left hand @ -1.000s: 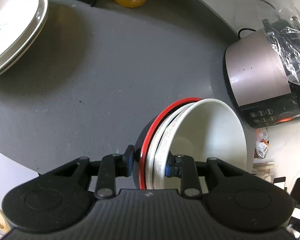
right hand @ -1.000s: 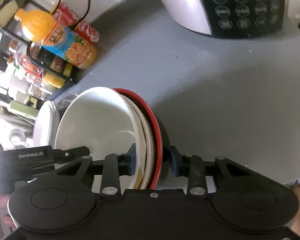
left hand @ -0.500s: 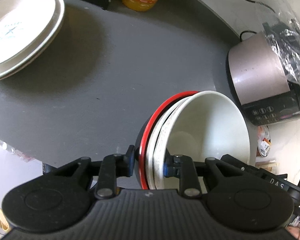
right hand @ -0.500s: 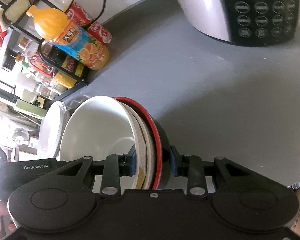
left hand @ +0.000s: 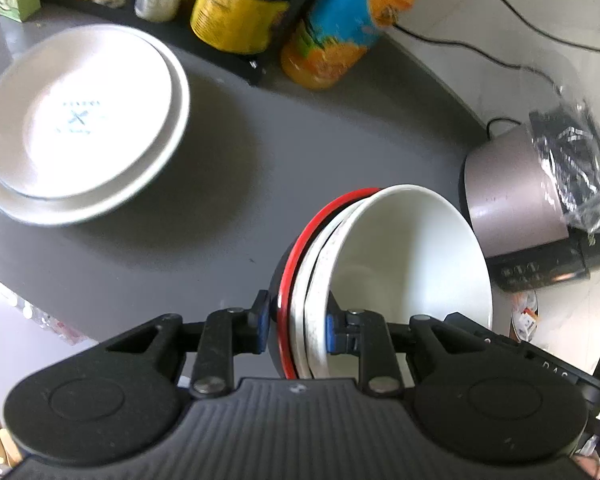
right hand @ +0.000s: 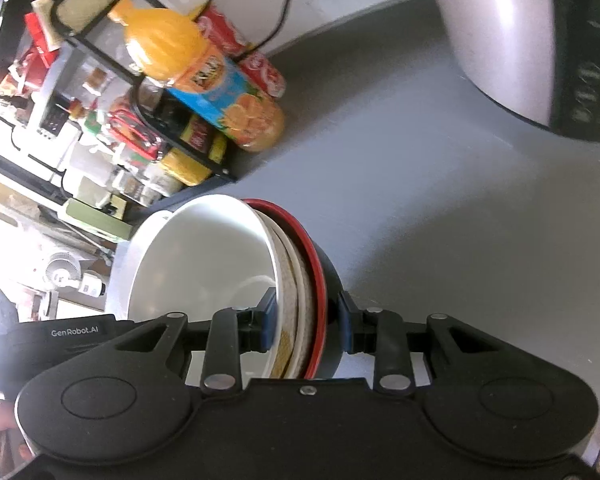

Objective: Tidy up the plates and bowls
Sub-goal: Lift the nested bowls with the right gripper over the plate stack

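Both grippers have carried the nest of bowls [left hand: 404, 264] further over the grey countertop [left hand: 228, 184] since a second ago: in the left wrist view the stack of plates [left hand: 80, 120], then cut off at the upper left edge, now shows almost whole, and the orange juice bottle [left hand: 340, 28] and the black rack [left hand: 228, 60] of jars have come into view behind it.

The nest is three bowls fitted one inside another, held clear of the countertop and tipped on edge. Outermost is a black bowl with a bright red inner rim [right hand: 312, 248]; inside it sits a speckled cream one, and innermost a plain glossy white one whose hollow faces the camera.

The left gripper [left hand: 296, 326] is clamped across the stacked rims, one blue pad on the black outer wall and the other inside the white bowl. The right gripper [right hand: 310, 320] pinches the opposite side of the rims in the same way.

The plates are white, the upper one with a small blue mark in its middle, and rest flat on the countertop, well apart from the bowls. A rice cooker [left hand: 516, 200] stands at the right, with crinkled clear plastic on top.
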The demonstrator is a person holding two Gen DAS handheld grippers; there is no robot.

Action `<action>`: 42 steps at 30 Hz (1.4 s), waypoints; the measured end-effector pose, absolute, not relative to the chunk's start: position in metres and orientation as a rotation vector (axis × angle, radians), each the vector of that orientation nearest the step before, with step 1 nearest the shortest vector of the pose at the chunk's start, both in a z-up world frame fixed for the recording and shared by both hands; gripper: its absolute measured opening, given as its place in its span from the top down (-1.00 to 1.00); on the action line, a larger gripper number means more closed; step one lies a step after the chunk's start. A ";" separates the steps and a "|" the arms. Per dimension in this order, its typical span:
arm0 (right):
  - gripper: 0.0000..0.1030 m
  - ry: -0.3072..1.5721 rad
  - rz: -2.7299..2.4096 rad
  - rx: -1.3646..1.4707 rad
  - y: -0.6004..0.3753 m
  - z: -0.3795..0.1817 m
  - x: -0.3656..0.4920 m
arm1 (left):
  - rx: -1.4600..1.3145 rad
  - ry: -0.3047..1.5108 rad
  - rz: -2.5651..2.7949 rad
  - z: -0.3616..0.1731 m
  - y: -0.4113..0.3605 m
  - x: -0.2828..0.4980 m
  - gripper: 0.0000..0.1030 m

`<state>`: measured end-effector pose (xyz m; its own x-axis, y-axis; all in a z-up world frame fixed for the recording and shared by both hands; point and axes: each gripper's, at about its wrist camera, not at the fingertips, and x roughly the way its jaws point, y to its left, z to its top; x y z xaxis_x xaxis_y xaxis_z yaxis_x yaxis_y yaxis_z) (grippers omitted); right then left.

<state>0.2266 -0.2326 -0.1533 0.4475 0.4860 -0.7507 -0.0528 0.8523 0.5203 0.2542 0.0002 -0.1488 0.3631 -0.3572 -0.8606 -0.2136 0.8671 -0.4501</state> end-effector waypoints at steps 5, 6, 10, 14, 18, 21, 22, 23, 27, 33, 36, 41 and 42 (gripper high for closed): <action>0.43 1.040 0.374 0.450 -0.212 -0.140 0.234 | -0.558 1.193 -0.085 -0.135 0.026 0.258 0.53; 0.43 1.036 0.379 0.449 -0.207 -0.138 0.235 | -0.559 1.186 -0.082 -0.133 0.030 0.259 0.53; 0.43 1.028 0.398 0.440 -0.189 -0.131 0.240 | -0.562 1.167 -0.071 -0.125 0.048 0.259 0.53; 0.43 1.025 0.414 0.430 -0.172 -0.126 0.243 | -0.574 1.153 -0.060 -0.120 0.068 0.260 0.53; 0.43 1.022 0.428 0.419 -0.154 -0.119 0.247 | -0.584 1.144 -0.045 -0.116 0.085 0.260 0.53; 0.43 1.019 0.439 0.411 -0.142 -0.116 0.250 | -0.590 1.136 -0.037 -0.114 0.097 0.259 0.53; 0.43 1.019 0.442 0.409 -0.138 -0.115 0.251 | -0.593 1.132 -0.034 -0.113 0.101 0.260 0.53; 0.43 1.019 0.446 0.406 -0.133 -0.114 0.252 | -0.593 1.127 -0.031 -0.111 0.105 0.260 0.53; 0.44 1.022 0.459 0.395 -0.115 -0.113 0.255 | -0.591 1.107 -0.018 -0.108 0.121 0.260 0.53; 0.44 1.033 0.476 0.385 -0.086 -0.114 0.263 | -0.598 1.098 0.000 -0.108 0.148 0.261 0.53; 0.44 1.038 0.482 0.376 -0.072 -0.116 0.267 | -0.601 1.096 0.010 -0.110 0.162 0.262 0.53; 0.44 1.051 0.479 0.375 -0.049 -0.122 0.275 | -0.596 1.109 0.016 -0.118 0.185 0.267 0.53; 0.44 1.050 0.477 0.376 -0.045 -0.123 0.277 | -0.592 1.114 0.017 -0.120 0.189 0.268 0.53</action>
